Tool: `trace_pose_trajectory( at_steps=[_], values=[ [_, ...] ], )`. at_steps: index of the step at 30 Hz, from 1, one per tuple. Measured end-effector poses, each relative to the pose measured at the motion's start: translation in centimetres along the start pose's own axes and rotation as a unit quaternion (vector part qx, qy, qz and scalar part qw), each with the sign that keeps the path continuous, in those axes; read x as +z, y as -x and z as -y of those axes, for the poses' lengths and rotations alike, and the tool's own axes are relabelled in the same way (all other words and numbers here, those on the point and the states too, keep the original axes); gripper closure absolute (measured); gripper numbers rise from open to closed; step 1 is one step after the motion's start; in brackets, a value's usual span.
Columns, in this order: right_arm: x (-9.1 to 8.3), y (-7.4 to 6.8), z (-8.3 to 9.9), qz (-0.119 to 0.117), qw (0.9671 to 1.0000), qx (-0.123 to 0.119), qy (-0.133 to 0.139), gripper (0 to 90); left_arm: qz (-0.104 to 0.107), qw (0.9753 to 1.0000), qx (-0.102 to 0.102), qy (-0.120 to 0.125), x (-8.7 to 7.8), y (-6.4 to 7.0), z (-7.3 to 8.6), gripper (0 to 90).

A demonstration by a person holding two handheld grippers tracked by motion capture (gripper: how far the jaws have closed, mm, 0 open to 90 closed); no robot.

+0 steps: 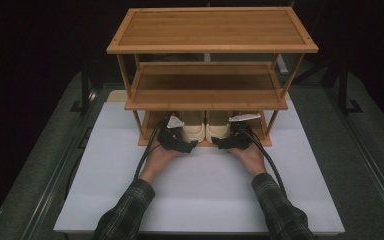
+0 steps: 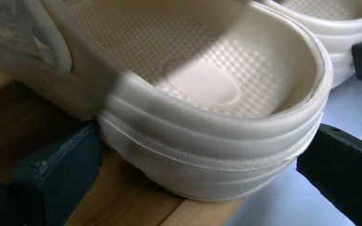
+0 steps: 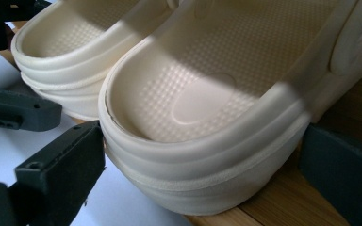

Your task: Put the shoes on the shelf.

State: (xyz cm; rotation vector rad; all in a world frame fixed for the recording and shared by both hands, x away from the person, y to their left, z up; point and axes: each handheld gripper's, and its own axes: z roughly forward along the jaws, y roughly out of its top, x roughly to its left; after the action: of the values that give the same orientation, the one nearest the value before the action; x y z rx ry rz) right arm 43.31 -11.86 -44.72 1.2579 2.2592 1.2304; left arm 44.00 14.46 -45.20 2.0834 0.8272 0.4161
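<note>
Plaid sleeves come in at six o'clock of the high view, mine, with my hands resting on the white table point(image 1: 200, 200). Ahead, toward twelve o'clock, stands the wooden shoe rack point(image 1: 211, 75) with three tiers; its top two shelves are bare. On the bottom shelf sit two cream clogs, the left clog point(image 1: 194, 131) and the right clog point(image 1: 218, 130), side by side, heels toward me at the shelf's front edge. My left hand-held gripper point(image 1: 194, 143) reaches in from eight o'clock of the pair, my right hand-held gripper point(image 1: 215, 143) from four o'clock. Wide bare table lies behind my wrists; the rack posts stand close on the outer sides.

From the left gripper view, the heel of the left clog point(image 2: 207, 141) overhangs the front lip of the bottom shelf point(image 2: 122, 202). My jaws stand fairly wide, one at seven o'clock against the clog's side wall, the other at four o'clock just off the heel's curve. I cannot tell whether they press yet. The right clog point(image 2: 344, 28) sits at one o'clock.

From the right gripper view, the right clog point(image 3: 207, 165) heel juts past the shelf edge over the table. My jaws straddle it, one touching at eight o'clock, the other at four o'clock just beside it. The left clog point(image 3: 61, 61) lies at ten o'clock, with the left hand-held gripper's jaw near it.
</note>
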Motion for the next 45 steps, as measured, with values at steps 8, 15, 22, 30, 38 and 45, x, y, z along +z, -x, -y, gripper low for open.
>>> trace_pose_trajectory(
  at_steps=[8,15,22,30,38,45],
  values=[
    [0.0,0.0,0.1,0.005,1.0000,-0.001,-0.003,1.4,0.013,0.9997,-0.017,-0.006,-0.2,-0.2,0.0,0.6],
    [-1.4,0.1,-0.1,0.001,1.0000,-0.001,0.007,1.3,0.029,0.9994,-0.014,-0.012,-1.4,0.1,0.0,0.6],
    [-3.5,0.2,0.4,-0.005,1.0000,0.001,0.007,1.3,0.046,0.9989,-0.005,-0.002,-3.8,0.6,0.4,0.6],
    [-6.4,0.1,2.0,-0.004,0.9999,-0.014,-0.001,1.3,0.049,0.9988,0.008,-0.005,-7.6,1.5,1.1,0.6],
    [-10.5,0.2,4.0,-0.002,0.9997,-0.013,0.022,1.4,0.031,0.9993,0.015,-0.012,-11.7,1.6,3.7,0.6],
    [-13.1,0.7,6.1,0.007,0.9997,-0.014,0.021,1.4,0.004,0.9993,0.028,-0.023,-15.5,1.6,6.3,0.6]
  ],
)
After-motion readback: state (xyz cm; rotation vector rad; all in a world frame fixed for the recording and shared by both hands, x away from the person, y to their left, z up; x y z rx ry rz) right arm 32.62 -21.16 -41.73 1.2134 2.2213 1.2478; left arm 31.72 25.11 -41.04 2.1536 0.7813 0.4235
